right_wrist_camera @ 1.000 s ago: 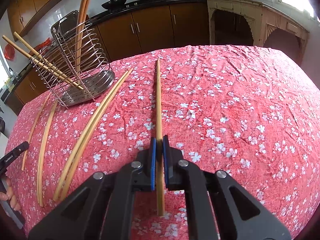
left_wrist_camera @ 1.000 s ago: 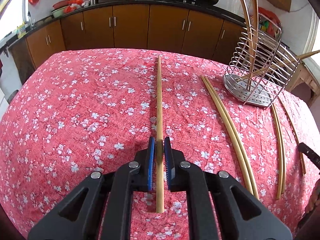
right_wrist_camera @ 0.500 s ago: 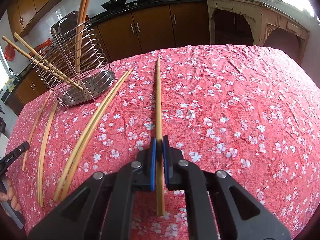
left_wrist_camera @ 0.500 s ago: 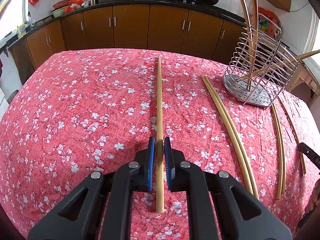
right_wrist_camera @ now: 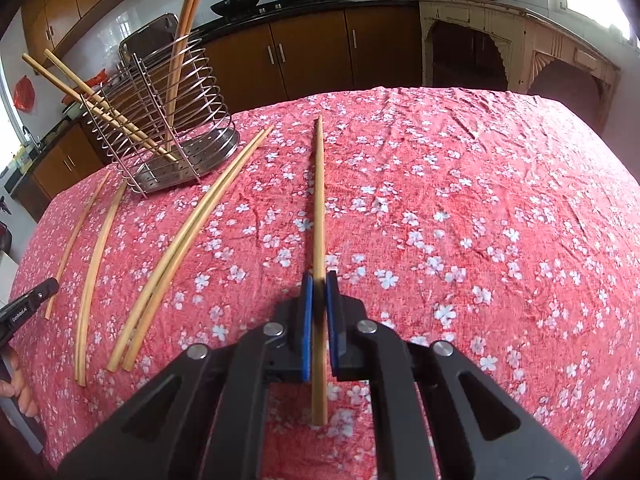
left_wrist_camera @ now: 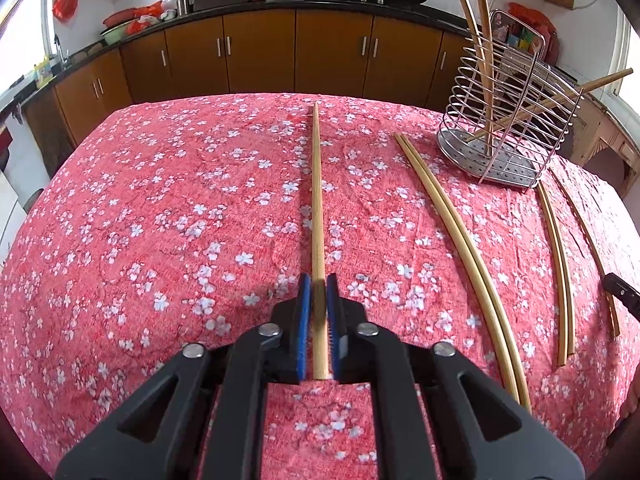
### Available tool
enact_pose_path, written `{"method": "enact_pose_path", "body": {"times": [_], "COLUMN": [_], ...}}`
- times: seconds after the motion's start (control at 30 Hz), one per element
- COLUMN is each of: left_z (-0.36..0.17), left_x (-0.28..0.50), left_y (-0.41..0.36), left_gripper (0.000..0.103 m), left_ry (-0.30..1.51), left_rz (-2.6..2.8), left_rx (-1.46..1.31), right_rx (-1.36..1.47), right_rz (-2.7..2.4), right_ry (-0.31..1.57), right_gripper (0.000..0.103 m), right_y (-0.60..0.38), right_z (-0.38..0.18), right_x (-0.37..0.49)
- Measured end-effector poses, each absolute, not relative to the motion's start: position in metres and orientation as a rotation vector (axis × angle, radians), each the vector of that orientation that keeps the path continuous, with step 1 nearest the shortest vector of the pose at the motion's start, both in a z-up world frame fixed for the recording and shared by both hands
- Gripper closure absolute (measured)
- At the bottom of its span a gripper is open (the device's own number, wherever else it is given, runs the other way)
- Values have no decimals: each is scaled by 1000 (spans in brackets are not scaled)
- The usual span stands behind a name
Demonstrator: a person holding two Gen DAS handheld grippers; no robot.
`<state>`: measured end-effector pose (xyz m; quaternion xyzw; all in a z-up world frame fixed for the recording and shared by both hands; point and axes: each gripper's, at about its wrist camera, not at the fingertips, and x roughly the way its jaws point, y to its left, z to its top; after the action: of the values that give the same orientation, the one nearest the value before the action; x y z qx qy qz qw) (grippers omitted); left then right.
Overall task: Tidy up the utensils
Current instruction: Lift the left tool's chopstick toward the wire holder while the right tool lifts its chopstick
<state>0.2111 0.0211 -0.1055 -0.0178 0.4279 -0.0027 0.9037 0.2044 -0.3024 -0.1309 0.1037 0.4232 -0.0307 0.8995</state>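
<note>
My left gripper [left_wrist_camera: 316, 280] is shut on a wooden chopstick [left_wrist_camera: 317, 200] that points forward over the red flowered cloth. My right gripper [right_wrist_camera: 319, 278] is shut on another wooden chopstick [right_wrist_camera: 319, 200], also pointing forward. A wire utensil holder [left_wrist_camera: 508, 128] stands at the far right in the left wrist view and at the far left in the right wrist view [right_wrist_camera: 168, 136], with several chopsticks leaning in it. A pair of chopsticks [left_wrist_camera: 460, 240] lies on the cloth beside it, also in the right wrist view [right_wrist_camera: 192, 236]. Two more chopsticks [left_wrist_camera: 560, 264] lie further out.
The table with the red cloth [left_wrist_camera: 160, 220] ends at a rounded far edge. Brown kitchen cabinets [left_wrist_camera: 260, 52] and a counter with woks stand behind. The other gripper's tip [right_wrist_camera: 28, 308] shows at the left edge of the right wrist view.
The chopstick in my left gripper has slid forward, so less of it sticks out behind the jaws. The right gripper and its chopstick have hardly moved.
</note>
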Motion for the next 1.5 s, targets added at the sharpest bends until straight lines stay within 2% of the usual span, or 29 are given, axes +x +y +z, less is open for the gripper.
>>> {"method": "enact_pose_path", "body": {"times": [0.27,0.7,1.23,1.5], "left_z": [-86,-6,36,89], "left_x": [192,170,175,171], "left_y": [29,41,35,39], "left_gripper": [96,96,96,96], "left_ry": [849,585,481,408], "left_rz": [-46,-101,-106,-106], "left_rx": [-71,-151,-140,-127], "right_rx": [207,271,264,285], "right_rz": [-44,-30,2,110], "right_ry": [717,428,331,243], "right_gripper": [95,95,95,95], "right_y": [-306,-327,-331,-332], "right_z": [-94,-15,34,102], "right_x": [177,150,145,132]}}
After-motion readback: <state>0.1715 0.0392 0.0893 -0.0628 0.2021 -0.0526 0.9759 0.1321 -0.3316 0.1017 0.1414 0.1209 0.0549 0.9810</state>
